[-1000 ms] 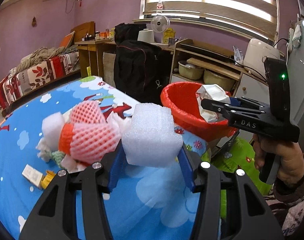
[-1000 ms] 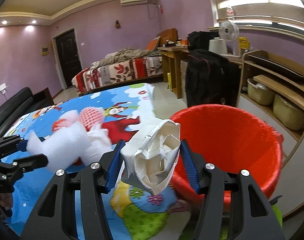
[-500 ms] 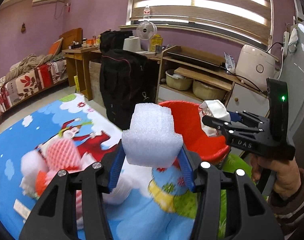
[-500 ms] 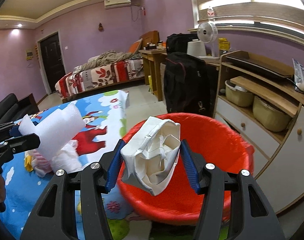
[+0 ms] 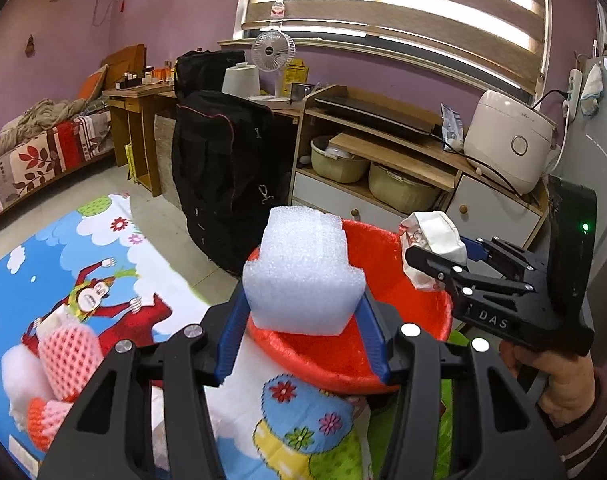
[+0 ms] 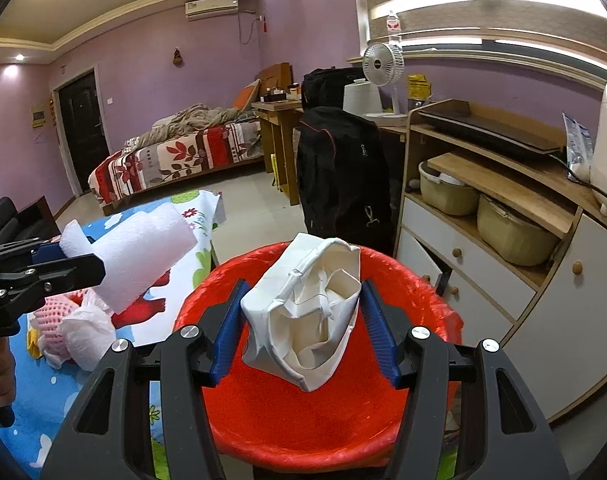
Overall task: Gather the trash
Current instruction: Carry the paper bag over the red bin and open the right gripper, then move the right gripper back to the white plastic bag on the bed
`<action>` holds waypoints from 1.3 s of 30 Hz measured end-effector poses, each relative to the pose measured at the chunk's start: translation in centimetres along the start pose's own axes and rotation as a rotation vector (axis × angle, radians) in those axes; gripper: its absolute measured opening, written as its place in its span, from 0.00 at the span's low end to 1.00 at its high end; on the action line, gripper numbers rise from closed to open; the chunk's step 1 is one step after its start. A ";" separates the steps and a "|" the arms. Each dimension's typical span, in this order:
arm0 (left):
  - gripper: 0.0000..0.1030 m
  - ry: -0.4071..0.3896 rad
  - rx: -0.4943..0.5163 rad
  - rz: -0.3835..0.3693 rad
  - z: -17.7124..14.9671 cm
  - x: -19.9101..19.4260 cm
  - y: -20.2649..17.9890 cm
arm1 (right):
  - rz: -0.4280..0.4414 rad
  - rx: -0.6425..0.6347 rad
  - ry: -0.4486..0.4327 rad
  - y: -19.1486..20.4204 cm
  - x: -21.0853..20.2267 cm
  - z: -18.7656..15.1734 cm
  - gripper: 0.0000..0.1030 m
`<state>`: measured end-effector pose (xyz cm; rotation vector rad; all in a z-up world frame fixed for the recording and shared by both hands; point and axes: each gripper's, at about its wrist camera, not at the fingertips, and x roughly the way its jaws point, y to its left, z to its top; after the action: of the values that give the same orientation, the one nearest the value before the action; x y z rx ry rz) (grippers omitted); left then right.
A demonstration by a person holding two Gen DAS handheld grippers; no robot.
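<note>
Above the red basin [image 6: 323, 412], a crumpled white paper bag [image 6: 307, 312] is held clamped in the right claw [image 6: 303, 320]. Only in the left wrist view are the letters "DAS" read on that claw's body, and a lit green lamp is seen. A white foam block [image 5: 303, 276] is gripped by the left claw [image 5: 303, 320] at the basin's near rim. Pink foam netting [image 5: 69, 356] is left on the cartoon-printed worktop [image 5: 43, 260].
</note>
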<state>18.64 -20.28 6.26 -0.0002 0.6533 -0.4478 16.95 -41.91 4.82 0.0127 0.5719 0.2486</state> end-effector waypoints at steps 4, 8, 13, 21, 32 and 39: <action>0.49 0.002 0.011 -0.012 0.6 0.9 -0.5 | -0.009 0.004 -0.002 -0.5 0.0 0.3 0.53; 0.67 -0.002 0.014 -0.037 1.0 1.6 -0.8 | -0.016 0.013 -0.001 -1.0 0.1 0.6 0.54; 0.78 -0.012 -0.008 -0.028 0.8 1.3 0.0 | -0.042 0.025 -0.005 -1.6 0.0 0.5 0.72; 0.78 -0.053 -0.027 0.064 -1.0 -1.5 0.8 | -0.053 0.044 -0.025 -1.3 -0.7 0.0 0.79; 0.78 -0.115 -0.085 0.150 -4.0 -6.3 3.4 | 0.020 0.023 -0.043 2.2 -1.1 -0.1 0.82; 0.78 -0.181 -0.142 0.265 -5.7 -10.8 6.8 | 0.083 -0.024 -0.043 6.0 -1.0 -0.3 0.82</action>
<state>10.45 -8.96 7.13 -0.0870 0.4973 -0.1432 14.62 -36.32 5.61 0.0184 0.5259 0.3350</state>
